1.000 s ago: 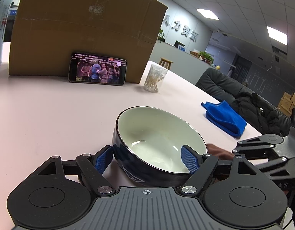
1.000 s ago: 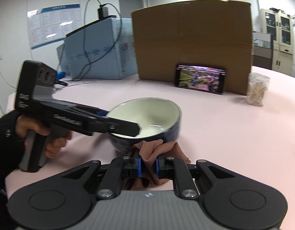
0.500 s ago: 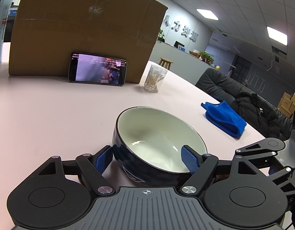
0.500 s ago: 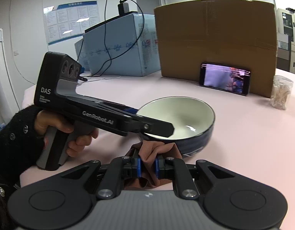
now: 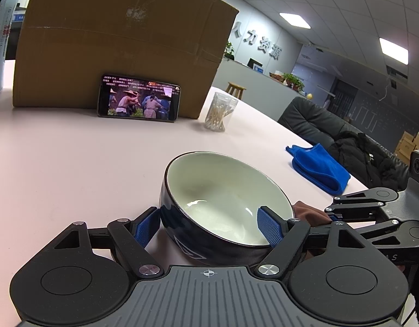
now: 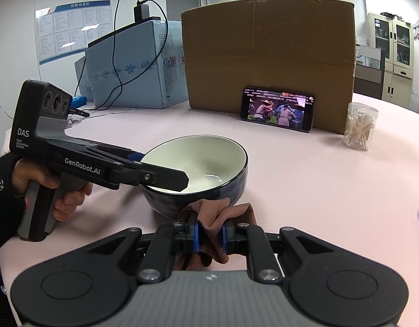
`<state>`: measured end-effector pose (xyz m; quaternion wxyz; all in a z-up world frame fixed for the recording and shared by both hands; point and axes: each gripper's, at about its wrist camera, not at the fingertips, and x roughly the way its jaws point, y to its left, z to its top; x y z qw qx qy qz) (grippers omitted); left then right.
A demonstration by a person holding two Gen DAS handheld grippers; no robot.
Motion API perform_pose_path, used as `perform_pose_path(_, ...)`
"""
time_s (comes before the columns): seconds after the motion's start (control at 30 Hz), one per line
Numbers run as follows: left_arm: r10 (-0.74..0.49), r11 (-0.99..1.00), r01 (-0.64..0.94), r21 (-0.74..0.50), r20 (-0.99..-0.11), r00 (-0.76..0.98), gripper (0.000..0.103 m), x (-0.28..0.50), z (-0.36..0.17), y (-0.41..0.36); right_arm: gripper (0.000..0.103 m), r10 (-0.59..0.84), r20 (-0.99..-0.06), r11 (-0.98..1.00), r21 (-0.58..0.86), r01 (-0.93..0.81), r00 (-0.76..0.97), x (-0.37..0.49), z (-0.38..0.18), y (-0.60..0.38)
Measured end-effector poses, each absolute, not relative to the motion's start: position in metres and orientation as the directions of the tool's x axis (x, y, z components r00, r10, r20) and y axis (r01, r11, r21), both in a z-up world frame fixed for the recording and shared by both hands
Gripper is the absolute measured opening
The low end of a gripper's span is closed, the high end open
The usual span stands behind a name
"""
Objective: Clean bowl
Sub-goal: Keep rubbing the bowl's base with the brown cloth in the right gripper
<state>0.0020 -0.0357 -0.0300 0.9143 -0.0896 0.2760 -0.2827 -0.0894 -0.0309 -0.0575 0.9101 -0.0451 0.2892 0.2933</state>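
At the left of the right wrist view, a person's hand (image 6: pixel 65 199) in a dark sleeve is seen wrapped around the handle of the left gripper (image 5: pixel 206 224). Its jaws are spread wide around the bowl (image 5: pixel 223 199): in the left wrist view one blue pad (image 5: pixel 145 229) is set against the bowl's dark outer wall at 9 o'clock, the other (image 5: pixel 269 227) over the rim at 3 o'clock, so the bowl is gripped by its near wall. The bowl, dark blue outside and pale inside, is stood upright on the pink table (image 5: pixel 73 163), near its front edge.

At 6 o'clock of the bowl in the right wrist view, a brown cloth (image 6: pixel 212 218) is clamped between the nearly closed pads of the right gripper (image 6: pixel 209 238); the bunched cloth is pressed against the bowl's outer wall just under the rim.

Toward 12 o'clock, a cardboard box (image 6: pixel 269 60) is set at the far side of the table, with a phone (image 6: pixel 277 111) leaned against it, its screen lit. A clear cup of cotton swabs (image 6: pixel 360 126) is placed at 2 o'clock of the bowl, and a folded blue cloth (image 5: pixel 318 170) lies at the table's right edge.
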Motion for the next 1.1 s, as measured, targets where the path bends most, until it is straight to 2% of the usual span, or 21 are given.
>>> perform_pose_path(0.5,-0.566,0.824,0.466,-0.322,-0.455,0.688,0.080,0.003,-0.030,-0.037,0.016,0.595,-0.546,0.752,0.119,-0.649,0.589,-0.101,-0.057,-0.012)
perform_pose_path(0.83,-0.566,0.824,0.466,-0.322,-0.455,0.687,0.080,0.004,-0.031,-0.036,0.017,0.513,-0.554,0.819,0.087,-0.567,0.656,-0.090,-0.056,-0.030)
perform_pose_path(1.1,-0.566,0.824,0.466,-0.322,-0.456,0.687,0.080,0.005,-0.031,-0.035,0.015,0.527,-0.549,0.811,0.097,-0.578,0.648,-0.091,-0.057,-0.030)
